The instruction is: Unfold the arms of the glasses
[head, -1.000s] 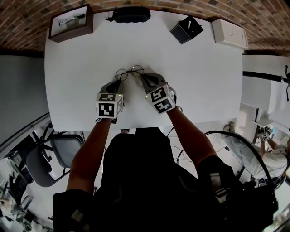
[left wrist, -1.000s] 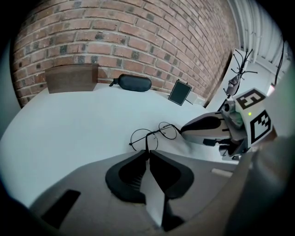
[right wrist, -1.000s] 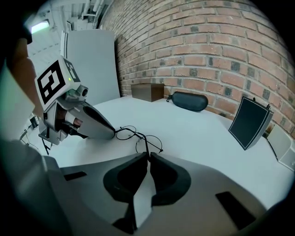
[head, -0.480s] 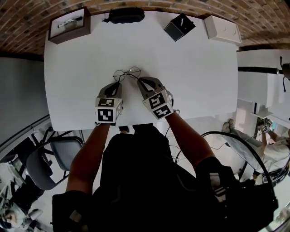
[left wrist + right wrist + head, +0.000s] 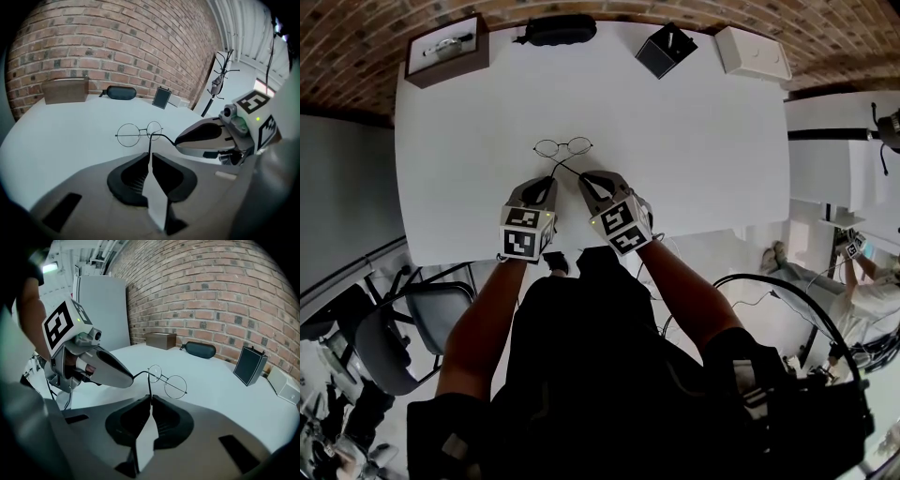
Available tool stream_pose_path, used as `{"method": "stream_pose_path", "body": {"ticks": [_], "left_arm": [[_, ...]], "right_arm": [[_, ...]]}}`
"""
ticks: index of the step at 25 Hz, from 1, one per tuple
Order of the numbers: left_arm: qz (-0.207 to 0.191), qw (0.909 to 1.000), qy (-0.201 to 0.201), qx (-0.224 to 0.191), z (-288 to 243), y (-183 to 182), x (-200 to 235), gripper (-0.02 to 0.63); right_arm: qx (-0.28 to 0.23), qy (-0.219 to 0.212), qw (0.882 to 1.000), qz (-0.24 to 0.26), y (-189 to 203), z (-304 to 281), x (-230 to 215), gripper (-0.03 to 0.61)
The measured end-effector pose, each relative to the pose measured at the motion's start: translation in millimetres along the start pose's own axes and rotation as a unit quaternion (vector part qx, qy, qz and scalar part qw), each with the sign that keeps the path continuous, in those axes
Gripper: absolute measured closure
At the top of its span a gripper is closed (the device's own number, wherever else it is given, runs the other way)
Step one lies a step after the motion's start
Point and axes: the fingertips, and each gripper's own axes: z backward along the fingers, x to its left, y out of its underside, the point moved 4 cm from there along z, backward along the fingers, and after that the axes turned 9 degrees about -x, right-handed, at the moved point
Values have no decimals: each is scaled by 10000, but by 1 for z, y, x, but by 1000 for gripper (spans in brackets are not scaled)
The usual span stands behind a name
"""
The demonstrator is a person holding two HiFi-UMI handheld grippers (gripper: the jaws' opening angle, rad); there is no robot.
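Left claw (image 5: 149, 157) is pinched nearly closed, with a thin wire arm of the glasses (image 5: 562, 146) caught in its narrow gap. Right claw (image 5: 150, 400), same story: barely a slit, and the other wire arm is clamped in it. The two claws sit side by side, just on the person's side of the glasses. Each arm runs forward from its claw to the round-lensed frame, out ahead over the white surface (image 5: 703, 159). Well beyond the glasses, along the far edge by the brick wall (image 5: 117, 47): a black case (image 5: 562, 29) straight past them, a brown box (image 5: 445, 49) off to their left, and a dark box (image 5: 666, 50) and a white box (image 5: 753, 52) off to their right.
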Motion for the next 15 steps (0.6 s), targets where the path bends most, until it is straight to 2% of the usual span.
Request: {"method": "stream_pose_path", "body": {"ticks": [6,15], "left_arm": [[-79,9995,200,211,2,18,-10,578],[-11,9984,422,378,-4,33,-21,578]], "right_arm": [[130,-87,9999,-72,12,-5,19,558],[291,-52,9995,-59,26,-15,20,558]]}}
